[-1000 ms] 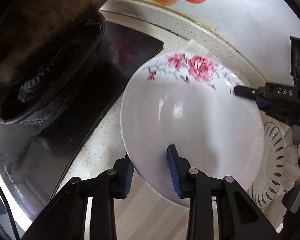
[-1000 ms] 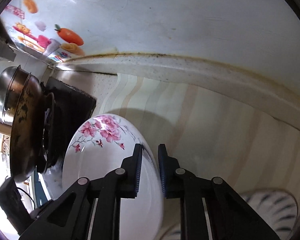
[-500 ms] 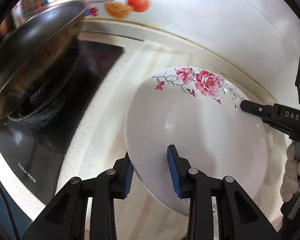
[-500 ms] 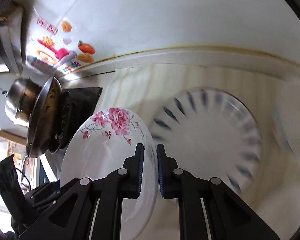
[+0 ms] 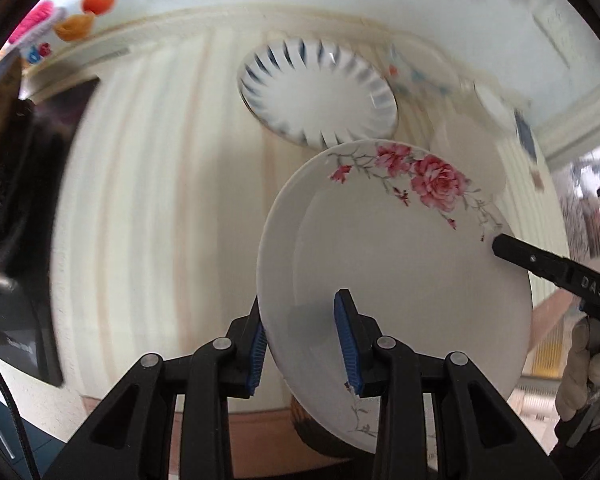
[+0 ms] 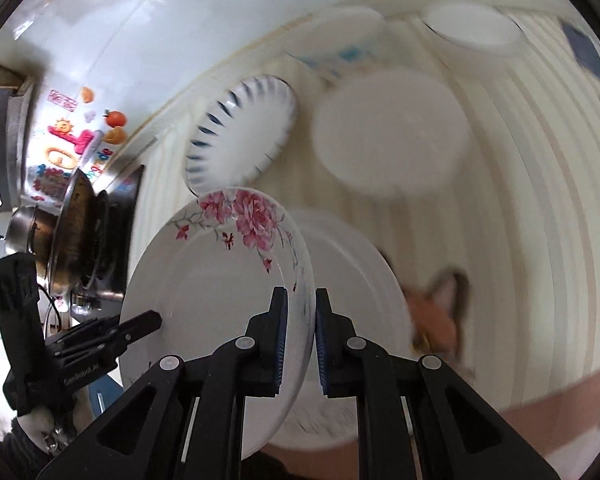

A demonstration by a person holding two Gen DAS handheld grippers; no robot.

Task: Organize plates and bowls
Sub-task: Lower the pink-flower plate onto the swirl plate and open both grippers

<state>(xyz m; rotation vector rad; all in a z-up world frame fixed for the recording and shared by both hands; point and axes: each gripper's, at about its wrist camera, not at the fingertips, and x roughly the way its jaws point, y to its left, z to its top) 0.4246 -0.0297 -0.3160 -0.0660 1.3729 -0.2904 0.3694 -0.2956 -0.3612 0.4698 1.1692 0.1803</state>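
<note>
Left wrist view: floral plate [image 5: 396,264] has swung away from the stove [image 5: 16,208], which sat right beside it a second ago and is now off at the left edge. Plate is airborne over the striped worktop [image 5: 148,200], tilted, near rim low. Left tongs [image 5: 302,340] straddle the near rim, one blue pad under and one on the plate's face, so pinching the plate. Right tongs' tip touches the far right rim. Blue-streaked fluted plate [image 5: 320,92] is now ahead on the worktop, apart from the carried one. Looks like a two-handed carry toward the other dishes, placement not yet done

Right wrist view: right tongs [image 6: 300,332] nearly pressed together on the plate's thin rim, gripping it. Left tongs [image 6: 140,322] hold the opposite edge. New in view: plain white plates [image 6: 392,136] on the worktop, blurred, plus another white one right behind the floral plate. Likely stacking target, can't tell which

Plate: white glazed, shallow well, pink rose spray along one rim, looks clean
</note>
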